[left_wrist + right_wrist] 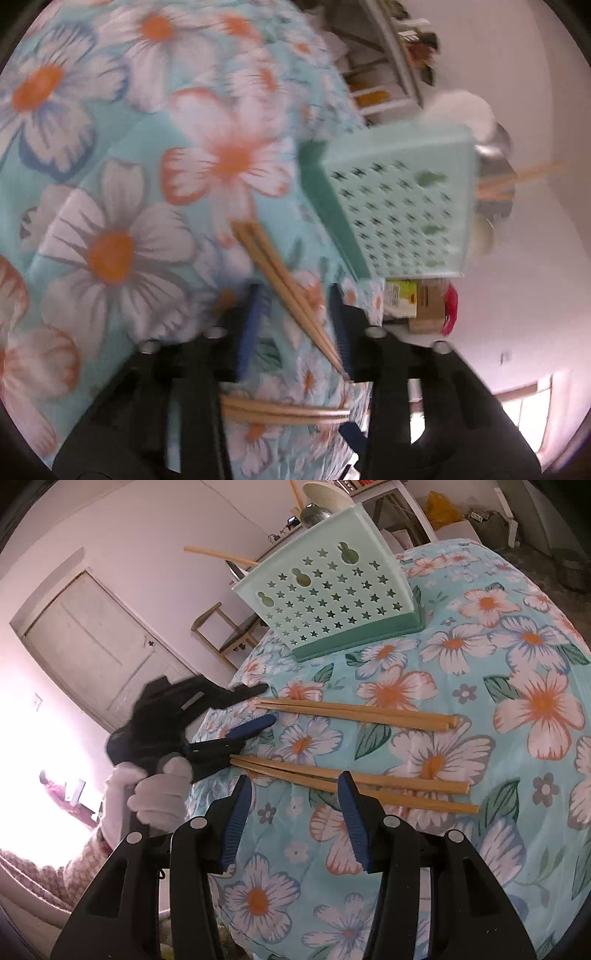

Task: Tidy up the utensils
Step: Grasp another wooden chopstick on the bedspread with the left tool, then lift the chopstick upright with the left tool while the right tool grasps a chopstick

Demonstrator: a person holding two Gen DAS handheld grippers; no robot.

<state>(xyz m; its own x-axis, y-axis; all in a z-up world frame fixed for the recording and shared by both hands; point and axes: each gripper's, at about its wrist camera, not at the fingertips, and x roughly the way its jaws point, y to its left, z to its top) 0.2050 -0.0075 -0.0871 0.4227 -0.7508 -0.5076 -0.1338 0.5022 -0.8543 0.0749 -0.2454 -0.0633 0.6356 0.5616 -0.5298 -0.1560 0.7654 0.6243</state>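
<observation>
Chopsticks in one pair lie slanted between the left gripper's blue fingers, which stand partly apart, no pad pressing them; beyond stands the mint basket. Right wrist view: the right gripper gapes half-wide, empty, above a nearer pair.
</observation>
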